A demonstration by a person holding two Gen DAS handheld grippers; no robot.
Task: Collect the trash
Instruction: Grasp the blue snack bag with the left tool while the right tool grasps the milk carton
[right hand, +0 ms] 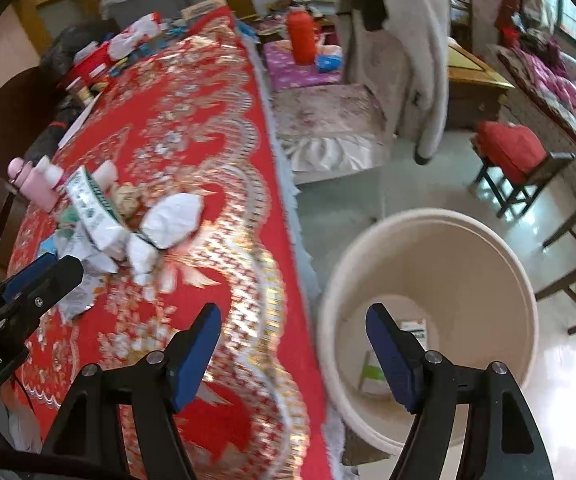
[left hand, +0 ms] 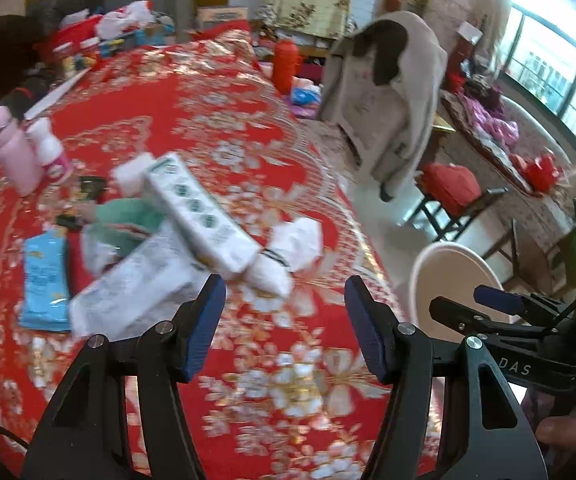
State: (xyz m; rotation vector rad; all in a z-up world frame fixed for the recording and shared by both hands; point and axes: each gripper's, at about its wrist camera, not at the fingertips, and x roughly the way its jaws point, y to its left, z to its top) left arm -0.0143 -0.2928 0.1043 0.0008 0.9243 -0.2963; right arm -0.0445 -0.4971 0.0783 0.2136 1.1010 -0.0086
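Trash lies heaped on the red flowered tablecloth (left hand: pixel 224 128): a long white carton (left hand: pixel 200 216), crumpled white paper (left hand: pixel 299 240), a white wrapper (left hand: pixel 136 280) and a blue packet (left hand: pixel 46 280). My left gripper (left hand: pixel 284 312) hovers just in front of the heap, open and empty. In the right wrist view the same crumpled paper (right hand: pixel 172 216) lies far ahead on the left. My right gripper (right hand: pixel 293 336) is open and empty, straddling the table edge and the cream bin (right hand: pixel 427 220) on the floor. A small box (right hand: pixel 411 328) lies inside the bin.
A pink bottle (left hand: pixel 12 152) and a small white bottle (left hand: pixel 50 148) stand left of the heap. Clutter fills the table's far end (left hand: pixel 100 36). A chair draped with a grey coat (left hand: pixel 399 92), a red thermos (right hand: pixel 301 36) and stools with red bags (right hand: pixel 511 152) stand beside the table.
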